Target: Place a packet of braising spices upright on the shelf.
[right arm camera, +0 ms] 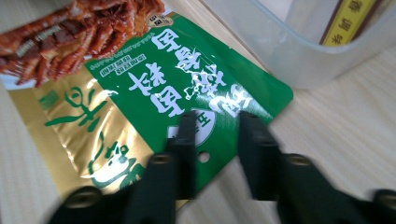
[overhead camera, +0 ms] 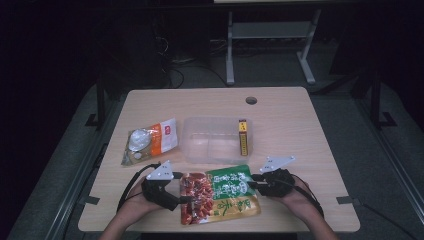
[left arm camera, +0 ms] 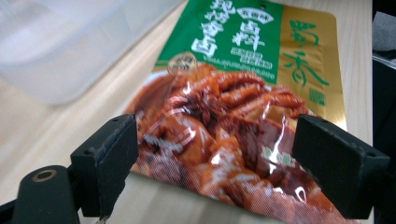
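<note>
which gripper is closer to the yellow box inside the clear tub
Right. The right gripper sits at the snack bag's green end, just below the yellow box. The left gripper is farther, at the bag's red end.

1. A light wooden table [overhead camera: 290,120] fills the middle of the high view, with a round cable hole [overhead camera: 251,100] near its upper edge.
2. A clear plastic tub [overhead camera: 210,145] sits at centre.
3. An orange-and-white packet [overhead camera: 150,141] lies left of centre.
4. A green, gold and red snack pouch [overhead camera: 220,195] lies flat at the lower centre, just below the tub.
</note>
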`<action>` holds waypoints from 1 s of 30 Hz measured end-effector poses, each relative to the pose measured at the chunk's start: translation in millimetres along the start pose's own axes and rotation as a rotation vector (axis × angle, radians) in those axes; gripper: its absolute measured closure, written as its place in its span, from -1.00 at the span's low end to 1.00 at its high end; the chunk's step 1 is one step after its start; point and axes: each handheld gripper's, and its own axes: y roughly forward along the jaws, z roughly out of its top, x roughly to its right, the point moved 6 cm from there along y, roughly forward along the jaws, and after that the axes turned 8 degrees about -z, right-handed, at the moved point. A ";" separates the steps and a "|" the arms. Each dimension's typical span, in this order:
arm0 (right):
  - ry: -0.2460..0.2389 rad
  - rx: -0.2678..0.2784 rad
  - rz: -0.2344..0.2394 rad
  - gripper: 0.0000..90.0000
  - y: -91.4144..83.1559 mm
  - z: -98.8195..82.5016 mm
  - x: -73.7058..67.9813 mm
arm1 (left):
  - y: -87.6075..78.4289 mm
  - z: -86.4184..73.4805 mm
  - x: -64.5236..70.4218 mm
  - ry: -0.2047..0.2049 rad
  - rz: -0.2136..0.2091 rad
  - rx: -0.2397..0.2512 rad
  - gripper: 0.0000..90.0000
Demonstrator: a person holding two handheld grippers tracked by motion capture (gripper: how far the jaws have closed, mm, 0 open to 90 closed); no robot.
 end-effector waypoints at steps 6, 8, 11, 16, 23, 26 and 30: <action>0.028 0.013 -0.032 -0.19 -5.9 -7.8 5.8 | 9.7 13.0 -8.7 0.058 -0.024 -0.053 -0.71; 0.054 0.020 -0.058 -0.27 -7.8 -11.6 10.2 | 16.7 16.7 -14.6 0.058 -0.038 -0.063 -0.71; 0.071 0.027 -0.073 -0.31 -12.6 -13.9 11.7 | 28.1 16.8 -22.1 0.088 -0.049 -0.111 -0.71; 0.067 0.065 -0.088 -0.38 -21.0 -10.0 7.6 | 41.8 11.6 -31.7 0.087 -0.074 -0.149 -0.72; 0.038 0.056 -0.071 -0.41 -13.7 -9.6 11.6 | 52.7 9.3 -36.5 0.065 -0.117 -0.137 -0.72; 0.042 0.053 -0.063 -0.41 -13.0 -11.6 12.4 | 54.8 9.4 -32.7 0.080 -0.124 -0.144 -0.74; 0.042 0.060 -0.064 -0.41 -15.1 -11.6 12.7 | 55.5 9.2 -29.9 0.088 -0.110 -0.157 -0.73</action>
